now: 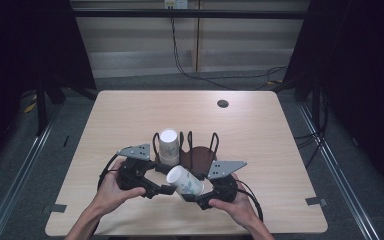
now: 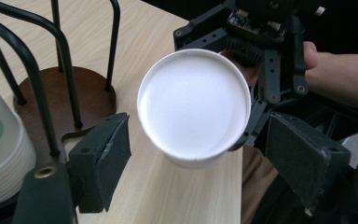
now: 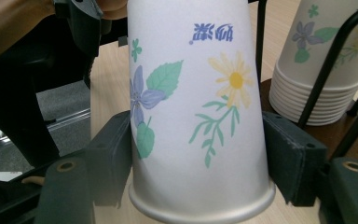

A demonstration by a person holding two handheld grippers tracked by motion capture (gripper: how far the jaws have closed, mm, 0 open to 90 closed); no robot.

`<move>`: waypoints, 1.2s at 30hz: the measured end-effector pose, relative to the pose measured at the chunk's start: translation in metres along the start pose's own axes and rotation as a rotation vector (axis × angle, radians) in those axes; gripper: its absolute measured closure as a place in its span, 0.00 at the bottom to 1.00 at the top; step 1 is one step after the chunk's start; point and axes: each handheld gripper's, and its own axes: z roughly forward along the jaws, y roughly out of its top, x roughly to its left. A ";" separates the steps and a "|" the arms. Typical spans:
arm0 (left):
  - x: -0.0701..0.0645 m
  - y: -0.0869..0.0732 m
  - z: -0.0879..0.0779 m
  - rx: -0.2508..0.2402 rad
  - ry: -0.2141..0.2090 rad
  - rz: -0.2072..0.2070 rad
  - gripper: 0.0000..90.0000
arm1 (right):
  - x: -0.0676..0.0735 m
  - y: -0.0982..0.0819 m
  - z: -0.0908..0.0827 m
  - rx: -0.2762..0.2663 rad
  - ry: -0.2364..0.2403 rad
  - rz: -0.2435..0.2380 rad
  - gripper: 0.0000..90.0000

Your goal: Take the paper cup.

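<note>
**Operator:** Pale wood worktop (image 1: 130, 115), dark curtains to both sides, cables on the floor behind. What is my status?

**Guide:** You hold one paper cup (image 1: 185, 181) above the near edge of the worktop, around the middle, lying roughly level with its closed base turned toward your left. Your right gripper (image 1: 196, 196) clamps it: in the right gripper view both pads press the printed wall (image 3: 196, 93) just above the rolled rim. Your left gripper (image 1: 169, 190) has its jaws parted around the base end; in the left gripper view the white base (image 2: 193, 105) sits between the pads (image 2: 109, 161) with a gap on each side, so that gripper holds nothing.

**Operator:** What lies around it?

**Guide:** Just beyond the cup stands the wire cup rack (image 1: 198, 150) on a brown round foot. A stack of cups (image 1: 168, 146) occupies its left bay, base up. The bay beside it appears empty.

**Operator:** What can fail from here?

**Guide:** Three risks, by judgement:
1. Crushing. The cup wall is thin; more squeeze from your right gripper would dent it.
2. Slipping. The wall tapers, so a loose hold could let the cup slide out toward its narrow end and drop onto the worktop.
3. Collision. The rack's upright wires stand close; swinging the cup carelessly could snag a wire or topple the stack.
</note>
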 end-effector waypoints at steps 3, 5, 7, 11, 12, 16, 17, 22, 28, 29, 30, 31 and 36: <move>0.000 0.000 -0.001 0.017 0.025 0.020 0.24 | -0.001 0.001 -0.003 0.016 -0.010 0.004 0.34; 0.000 0.000 -0.001 0.030 0.038 0.035 0.24 | -0.003 0.001 -0.005 0.025 -0.014 0.008 0.34; 0.000 0.000 -0.001 0.036 0.052 0.047 0.25 | -0.004 0.002 -0.007 0.040 -0.016 0.010 0.34; 0.000 -0.002 0.001 0.063 0.064 0.060 0.25 | -0.006 0.003 -0.010 0.064 -0.025 0.010 0.35; 0.000 -0.002 0.002 0.072 0.065 0.067 0.25 | -0.006 0.003 -0.010 0.071 -0.027 0.008 0.35; -0.001 -0.003 0.003 0.081 0.064 0.071 0.26 | -0.006 0.005 -0.011 0.097 -0.025 0.010 0.35; -0.001 -0.004 0.004 0.083 0.067 0.068 0.26 | -0.006 0.006 -0.010 0.108 -0.022 0.008 0.35; -0.003 -0.005 0.002 0.090 0.083 0.079 0.26 | -0.007 0.010 -0.008 0.138 -0.013 0.005 0.35; -0.004 -0.009 0.004 0.132 0.101 0.090 0.27 | -0.006 0.019 -0.007 0.204 -0.006 -0.023 0.35; -0.003 -0.009 0.004 0.141 0.101 0.102 0.27 | -0.007 0.020 -0.006 0.215 0.000 -0.026 0.35; -0.003 -0.009 0.004 0.146 0.106 0.106 0.27 | -0.007 0.021 -0.005 0.228 -0.001 -0.026 0.35; -0.003 -0.010 0.003 0.148 0.114 0.102 0.27 | -0.008 0.021 -0.004 0.240 -0.001 -0.030 0.35; -0.002 -0.011 0.000 0.144 0.119 0.106 0.25 | -0.008 0.026 0.003 0.297 0.024 -0.055 0.35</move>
